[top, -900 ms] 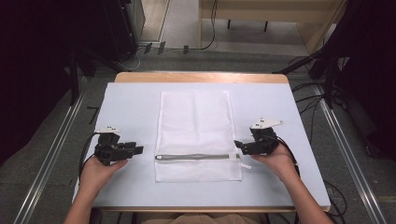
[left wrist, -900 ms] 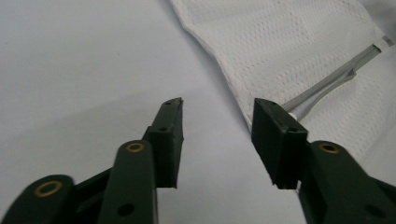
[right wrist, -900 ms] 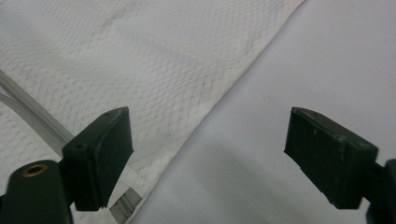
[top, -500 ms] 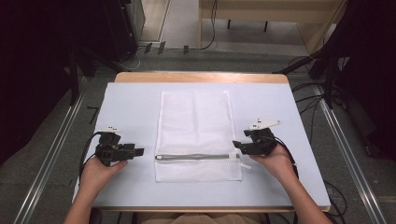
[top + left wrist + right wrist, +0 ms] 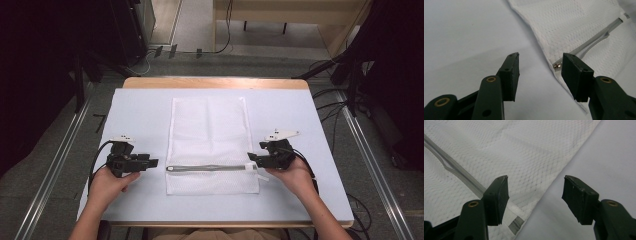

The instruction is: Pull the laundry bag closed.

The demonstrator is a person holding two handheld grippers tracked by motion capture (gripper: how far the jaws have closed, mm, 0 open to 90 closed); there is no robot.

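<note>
- A pale blue worktop (image 5: pixel 140 115) with a wooden far edge stands on a grey floor (image 5: pixel 50 165), with dark stands and black cables around it.
- A flat white mesh bag (image 5: pixel 210 135) made of netted cloth lies in the middle of the worktop, long side pointing away from the person.
- A grey zipper (image 5: pixel 210 168) runs across the bag near the end closest to the person. It looks closed along its length.
- The left tongs (image 5: pixel 154 162) are black and sit in the person's left hand (image 5: pixel 107 184). They lie low over the worktop, just beside the left edge of the bag, and point at the zipper's left end.
- In the left gripper view the left tongs (image 5: pixel 540 71) are spread apart and hold nothing. A small shiny metal stop (image 5: pixel 557 66) at the zipper's end sits between the jaws, close to the right one.
- The right tongs (image 5: pixel 251 157) are black too, held in the right hand (image 5: pixel 295 175), at the right end of the zipper.
- In the right gripper view the right tongs (image 5: pixel 535 191) are wide apart and hold nothing. The bag's edge runs between the jaws, and the zipper's end (image 5: pixel 515 223) lies by the left jaw.
</note>
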